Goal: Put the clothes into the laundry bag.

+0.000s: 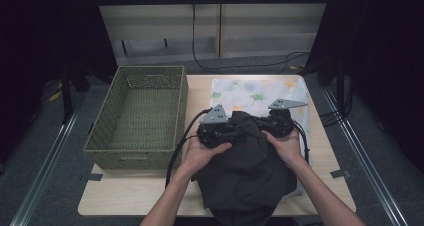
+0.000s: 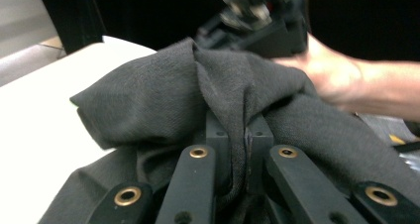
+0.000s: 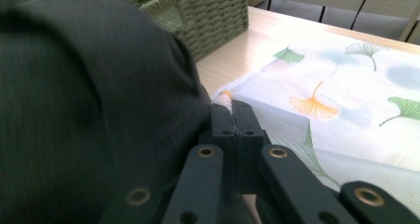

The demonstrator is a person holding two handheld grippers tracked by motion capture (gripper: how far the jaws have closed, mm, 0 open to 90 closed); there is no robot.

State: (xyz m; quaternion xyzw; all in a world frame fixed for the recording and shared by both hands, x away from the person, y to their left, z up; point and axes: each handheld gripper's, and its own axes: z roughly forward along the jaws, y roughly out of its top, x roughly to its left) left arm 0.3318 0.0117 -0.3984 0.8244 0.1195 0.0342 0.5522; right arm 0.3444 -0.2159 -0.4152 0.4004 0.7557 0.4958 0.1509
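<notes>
Forearms come in at the bottom of the high view, dark garment [image 1: 245, 166] bunched right in front of them on the surface [image 1: 130, 191], its lower part hanging over the near edge. My left gripper [image 1: 220, 130] and right gripper [image 1: 272, 126] sit at the garment's far end, close together, both buried in cloth. Woven basket [image 1: 137, 118] stands to the left, nothing in it. Leaf-print cloth [image 1: 260, 93] lies flat beyond the garment.

Left gripper view: jaws pressed together on a fold of the garment [image 2: 233, 90], fabric pinched between the pads and draped over them. My other hand [image 2: 337, 78] is just past the bunch.

Right gripper view: jaws pressed together too, a thin edge of dark fabric runs between them; garment [image 3: 84, 110] piles up on one side. Leaf-print cloth [image 3: 346, 100] lies under the tips, basket [image 3: 198, 11] behind.

Status, my read: both grips made, garment gathered. Left to do: lift it off the surface and get it into the basket. Nothing stowed yet.
</notes>
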